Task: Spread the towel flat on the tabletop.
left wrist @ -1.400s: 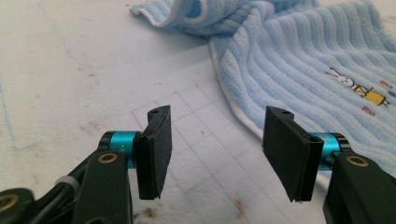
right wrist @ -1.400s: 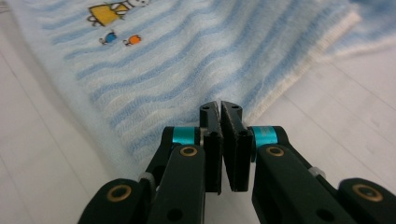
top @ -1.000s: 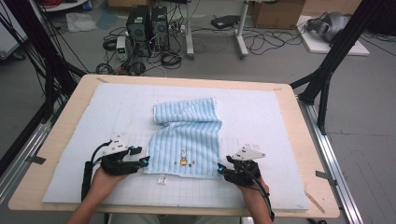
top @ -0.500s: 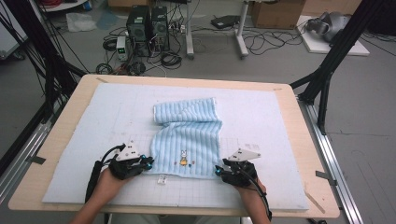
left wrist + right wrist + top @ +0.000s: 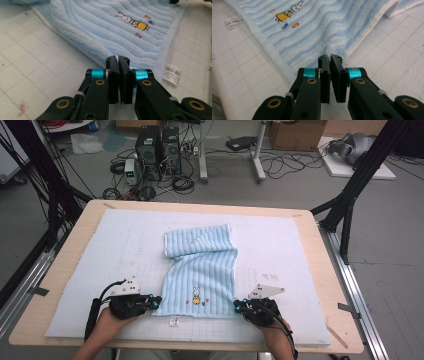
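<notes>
The light-blue striped towel (image 5: 202,272) lay on the pale gridded mat (image 5: 310,250) that covered the counter (image 5: 75,237), between the two grippers. Its far end was folded back over itself, and its near end lay flat, with a small embroidered rabbit (image 5: 196,294) not far from the near hem. A white barcode label (image 5: 174,321) stuck out from that hem onto the mat.

The left gripper (image 5: 156,301) sat at the towel's near left corner, low on the mat. In the left gripper view its jaws stood pressed together, having just been closing, with the towel's edge (image 5: 100,56) directly ahead of the tips; whether any cloth was pinched between them could not be told from that view. The rabbit (image 5: 130,20) lay beyond and to the right of the tips there, and the label (image 5: 172,74) lay just to their right.

The right gripper (image 5: 239,306) sat at the towel's near right corner. Its jaws had also just been closing and stood nearly together, with a thin gap lower down; the towel's rolled side edge (image 5: 337,47) met the tips, but a grasp on it could not be confirmed. In the right gripper view the rabbit (image 5: 294,8) lay ahead and to the left, and the label (image 5: 235,20) lay far to the left.

A hand (image 5: 107,325) held the left gripper from the near edge of the counter.
</notes>
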The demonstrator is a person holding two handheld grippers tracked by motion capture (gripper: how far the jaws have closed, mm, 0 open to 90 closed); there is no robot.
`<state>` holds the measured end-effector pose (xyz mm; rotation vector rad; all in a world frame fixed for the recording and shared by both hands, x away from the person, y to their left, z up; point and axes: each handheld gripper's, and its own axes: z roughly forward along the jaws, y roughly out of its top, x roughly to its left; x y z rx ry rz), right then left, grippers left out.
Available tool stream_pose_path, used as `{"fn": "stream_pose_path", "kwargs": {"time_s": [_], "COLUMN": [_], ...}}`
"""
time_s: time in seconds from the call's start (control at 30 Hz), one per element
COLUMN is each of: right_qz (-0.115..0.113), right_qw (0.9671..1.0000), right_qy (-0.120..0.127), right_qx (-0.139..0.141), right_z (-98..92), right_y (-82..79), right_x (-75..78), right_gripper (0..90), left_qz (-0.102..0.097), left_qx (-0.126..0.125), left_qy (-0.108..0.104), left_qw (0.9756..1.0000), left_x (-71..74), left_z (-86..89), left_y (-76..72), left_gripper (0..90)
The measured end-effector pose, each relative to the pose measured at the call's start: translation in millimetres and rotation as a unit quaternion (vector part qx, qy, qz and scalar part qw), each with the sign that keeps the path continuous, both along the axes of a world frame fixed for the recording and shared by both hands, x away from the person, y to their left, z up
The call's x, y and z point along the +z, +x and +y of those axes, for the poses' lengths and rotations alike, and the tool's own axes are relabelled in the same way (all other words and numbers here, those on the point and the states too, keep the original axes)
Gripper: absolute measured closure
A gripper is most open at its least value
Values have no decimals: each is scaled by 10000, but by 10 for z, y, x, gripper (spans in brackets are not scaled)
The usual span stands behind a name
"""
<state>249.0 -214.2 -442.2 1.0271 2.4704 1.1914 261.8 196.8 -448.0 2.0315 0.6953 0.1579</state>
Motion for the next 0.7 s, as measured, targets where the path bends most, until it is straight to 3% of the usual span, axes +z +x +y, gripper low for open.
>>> {"fn": "stream_pose_path", "kwargs": {"time_s": [0.27, 0.4, 0.43, 0.53, 0.6, 0.7], "right_qz": [31, 13, -8, -67, -113, -217], "right_qw": [9998, 9997, 9998, 9999, 9988, 9966], "right_qy": [50, 38, 1, 117, 308, 463], "right_qx": [212, 227, 200, -84, -358, -642], "right_z": [-88, -152, -162, -214, -252, -291], "right_y": [-330, -500, -519, -491, -446, -375], "right_x": [80, 83, 83, 88, 96, 108], "right_gripper": [858, 851, 840, 710, 591, 495], "left_qz": [136, 120, 72, -105, -212, -313], "left_qx": [-353, -489, -420, 42, 266, 631], "left_qy": [-183, -113, -84, -24, -54, -202], "left_qw": [9991, 9987, 9991, 9999, 9994, 9973], "left_x": [16, 3, 0, 1, 3, 24], "left_z": [45, 34, 29, 42, 70, 135], "left_y": [-287, -395, -396, -358, -321, -246], "left_gripper": [866, 856, 833, 574, 540, 488]}}
